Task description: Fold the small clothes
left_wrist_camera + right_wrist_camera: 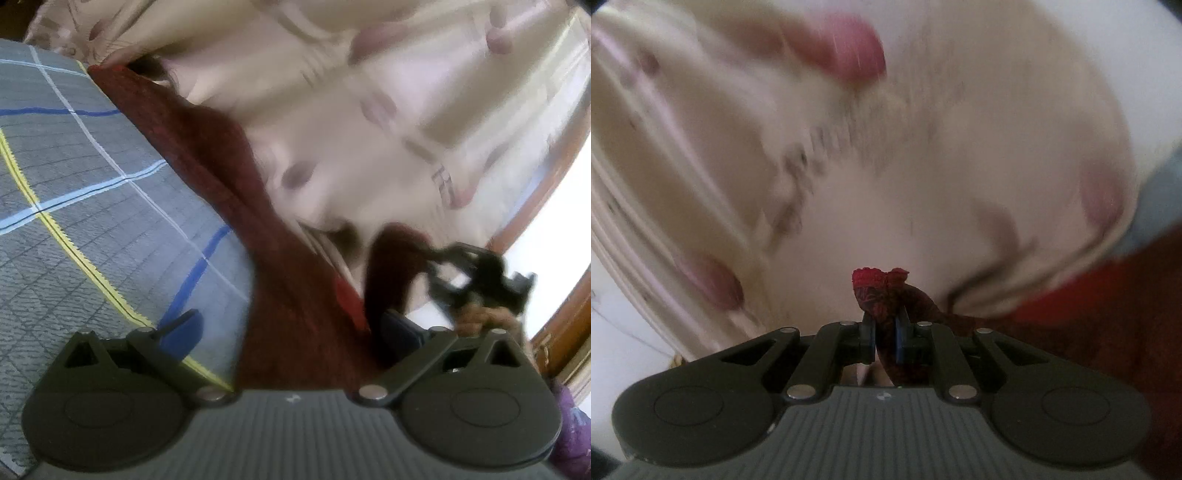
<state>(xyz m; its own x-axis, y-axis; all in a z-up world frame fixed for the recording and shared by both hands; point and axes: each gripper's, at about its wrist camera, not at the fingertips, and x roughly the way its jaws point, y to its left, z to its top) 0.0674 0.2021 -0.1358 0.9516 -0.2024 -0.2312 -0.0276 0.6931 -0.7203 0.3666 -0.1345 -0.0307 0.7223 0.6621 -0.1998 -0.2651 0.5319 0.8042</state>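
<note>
Garment [221, 177] dark maroon, brighter red at its hem edge. Bedspread [92, 184] grey-blue quilted check, with white, light blue, royal blue and yellow stripes. Cream fabric [369, 122] behind with blurred pink-mauve blotches. Left gripper [291, 332] black and grey body, blue pads. Right gripper [885, 332] same colours.

The right gripper [885, 332] has its jaws pinched together on a bunched fold of dark red cloth [882, 291], whose brighter red edge pokes up above the fingertips. The cloth trails off to the lower right. Behind it lies a blurred cream fabric with pink patches [923, 166], perhaps a pillow or bedding.
</note>
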